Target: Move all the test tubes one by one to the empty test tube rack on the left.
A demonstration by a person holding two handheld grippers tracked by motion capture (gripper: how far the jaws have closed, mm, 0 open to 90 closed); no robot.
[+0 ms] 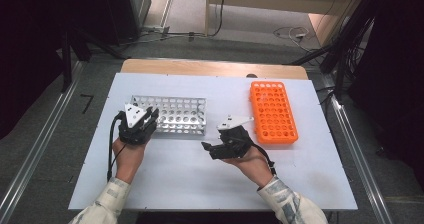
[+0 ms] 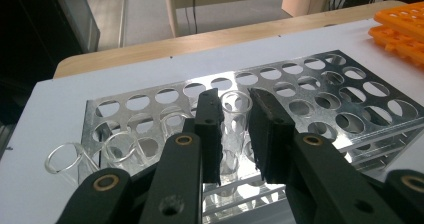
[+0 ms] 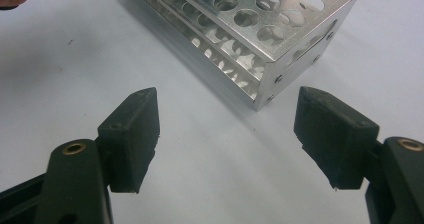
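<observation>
No text, label, brand, number or sign can be read on anything in these pictures.

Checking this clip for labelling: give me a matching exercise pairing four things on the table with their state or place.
Column one:
1. left gripper
2. right gripper
3. metal rack
4. orange rack

Column two:
A. lies on the table's far right side, its holes unfilled
B. fingers wide apart over bare table, nothing between them
C. holds several glass tubes at its left end
D. fingers closed on a glass tube standing in a rack hole

Pairs: 1-D, 2-B, 3-C, 4-A
</observation>
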